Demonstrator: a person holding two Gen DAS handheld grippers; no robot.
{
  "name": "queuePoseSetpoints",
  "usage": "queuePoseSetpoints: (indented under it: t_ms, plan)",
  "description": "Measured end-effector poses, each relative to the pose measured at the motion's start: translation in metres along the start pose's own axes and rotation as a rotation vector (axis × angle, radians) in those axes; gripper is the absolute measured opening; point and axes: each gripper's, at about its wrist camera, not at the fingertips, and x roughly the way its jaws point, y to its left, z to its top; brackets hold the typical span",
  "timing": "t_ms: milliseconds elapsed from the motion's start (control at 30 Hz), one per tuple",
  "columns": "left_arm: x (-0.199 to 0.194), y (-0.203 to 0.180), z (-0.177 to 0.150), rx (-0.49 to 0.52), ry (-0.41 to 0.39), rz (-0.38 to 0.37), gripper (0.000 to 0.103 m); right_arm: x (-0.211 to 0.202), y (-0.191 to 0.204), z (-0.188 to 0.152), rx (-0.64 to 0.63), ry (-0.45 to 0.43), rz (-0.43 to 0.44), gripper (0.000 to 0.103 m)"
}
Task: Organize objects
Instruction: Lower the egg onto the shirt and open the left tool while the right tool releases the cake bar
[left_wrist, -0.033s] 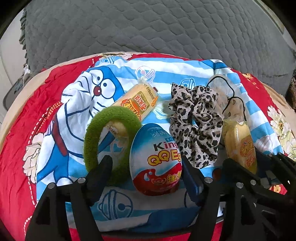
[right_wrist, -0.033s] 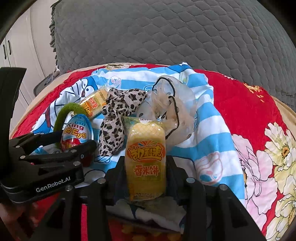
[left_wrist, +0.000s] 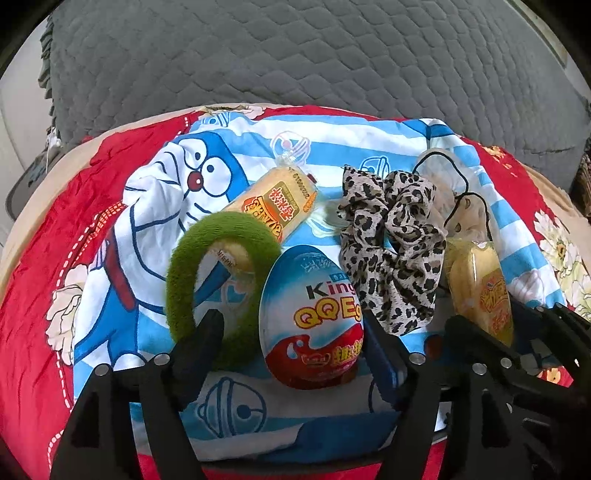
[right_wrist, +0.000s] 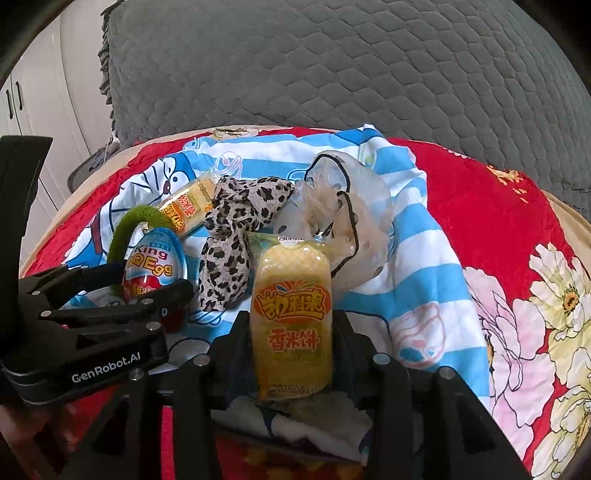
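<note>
A blue, white and red toy egg (left_wrist: 312, 317) stands on a Doraemon cloth (left_wrist: 147, 206) between the fingers of my left gripper (left_wrist: 291, 332), which is open around it; it also shows in the right wrist view (right_wrist: 153, 266). My right gripper (right_wrist: 291, 336) is shut on a yellow rice cracker packet (right_wrist: 291, 314), also seen from the left (left_wrist: 480, 291). A green fuzzy hair ring (left_wrist: 218, 280) lies left of the egg, with the left finger over its near edge. A second cracker packet (left_wrist: 277, 206), a leopard scrunchie (left_wrist: 395, 240) and a sheer scrunchie (right_wrist: 343, 206) lie behind.
The cloth lies on a red floral blanket (right_wrist: 480, 221). A grey quilted cushion (left_wrist: 295, 55) rises behind it. White cupboards (right_wrist: 22, 103) stand at the far left. The left gripper's body (right_wrist: 85, 332) sits close beside the right gripper.
</note>
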Motion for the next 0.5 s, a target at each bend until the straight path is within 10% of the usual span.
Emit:
queuePoseSetpoints:
  t_ms: [500]
  plan:
    - [-0.0051, 0.0083, -0.0007, -0.012, 0.000, 0.002, 0.078, -0.0036, -0.0019, 0.0011, 0.012, -0.003, -0.014, 0.059]
